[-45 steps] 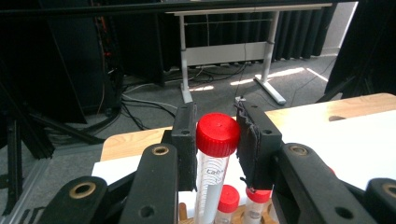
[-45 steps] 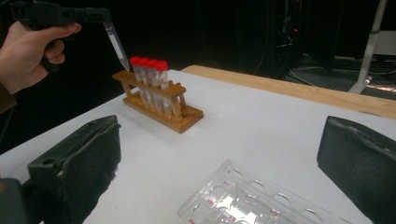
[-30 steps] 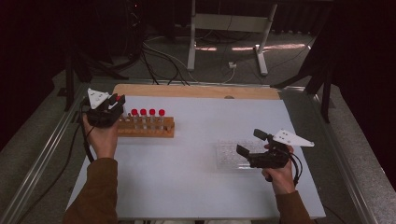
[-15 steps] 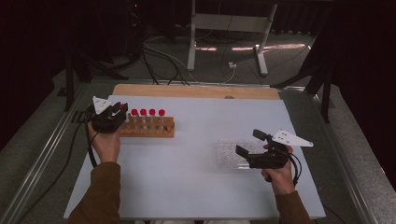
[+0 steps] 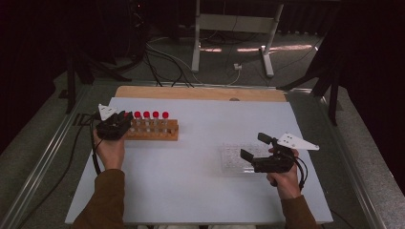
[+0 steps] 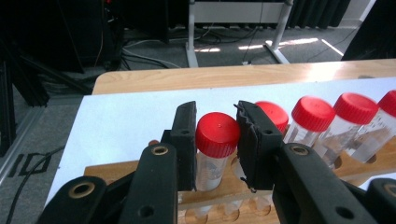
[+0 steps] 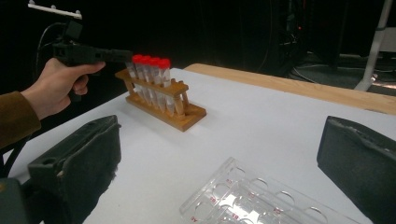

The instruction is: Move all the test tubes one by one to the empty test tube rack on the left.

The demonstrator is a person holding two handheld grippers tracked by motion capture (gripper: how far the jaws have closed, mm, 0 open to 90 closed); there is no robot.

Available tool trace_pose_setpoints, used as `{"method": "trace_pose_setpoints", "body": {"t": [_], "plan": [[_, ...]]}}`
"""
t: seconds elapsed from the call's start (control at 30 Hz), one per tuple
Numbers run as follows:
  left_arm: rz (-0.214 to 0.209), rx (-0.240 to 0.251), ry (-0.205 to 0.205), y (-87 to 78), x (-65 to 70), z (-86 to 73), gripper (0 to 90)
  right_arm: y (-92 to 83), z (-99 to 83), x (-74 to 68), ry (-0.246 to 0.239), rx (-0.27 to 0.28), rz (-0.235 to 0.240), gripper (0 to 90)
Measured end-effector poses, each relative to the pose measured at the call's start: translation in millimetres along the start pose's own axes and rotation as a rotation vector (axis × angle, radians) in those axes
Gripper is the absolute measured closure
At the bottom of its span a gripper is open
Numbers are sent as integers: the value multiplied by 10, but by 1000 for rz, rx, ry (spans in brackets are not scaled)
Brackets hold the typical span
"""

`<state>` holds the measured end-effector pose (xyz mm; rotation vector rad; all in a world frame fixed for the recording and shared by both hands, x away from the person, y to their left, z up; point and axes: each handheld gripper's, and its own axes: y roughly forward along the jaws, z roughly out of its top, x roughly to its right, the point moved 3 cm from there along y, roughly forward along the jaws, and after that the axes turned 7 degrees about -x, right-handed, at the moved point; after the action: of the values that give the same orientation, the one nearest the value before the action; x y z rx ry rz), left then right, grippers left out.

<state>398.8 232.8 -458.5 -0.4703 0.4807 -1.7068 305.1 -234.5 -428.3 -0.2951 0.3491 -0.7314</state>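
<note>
The left claw (image 6: 215, 140) brackets the red cap of the leftmost tube (image 6: 216, 144) in the wooden rack (image 5: 152, 130) at the worktop's (image 5: 200, 191) far left, pads beside the cap, whether pinching I cannot tell; the tube looks light, smooth plastic, best held just under the cap. The right claw (image 5: 253, 148) gapes open over the clear tray (image 7: 261, 200) at the near right

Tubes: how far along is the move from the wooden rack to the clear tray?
Nothing is moved yet: five red-capped tubes stand in the wooden rack, and the clear tray shows bare wells. In hand: the left gripper has its jaws around the end tube. The right gripper waits open over the tray. All transfers remain.
</note>
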Motion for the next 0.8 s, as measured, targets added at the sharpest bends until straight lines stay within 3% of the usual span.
{"method": "trace_pose_setpoints", "body": {"t": [0.23, 0.33, 0.43, 0.53, 0.73, 0.8], "plan": [[-8, -7, 0, 15, -5, -9, 696, -7, -3, 9, 3, 0, -1, 0], [-10, -11, -13, 15, -20, -35, 609, -2, -13, 17, 5, -2, -2, 0], [-47, -4, -49, -16, -47, -61, 513, -4, -29, 35, 9, -4, -8, 0], [-59, 1, -53, -78, -56, -98, 386, -23, -48, 65, 13, -2, -17, 0], [-102, 34, -31, -330, -28, -140, 185, -66, -95, 103, 3, -5, -51, 0], [-111, 42, -13, -433, -5, -159, 165, -72, -119, 109, -8, -11, -70, 0]]}}
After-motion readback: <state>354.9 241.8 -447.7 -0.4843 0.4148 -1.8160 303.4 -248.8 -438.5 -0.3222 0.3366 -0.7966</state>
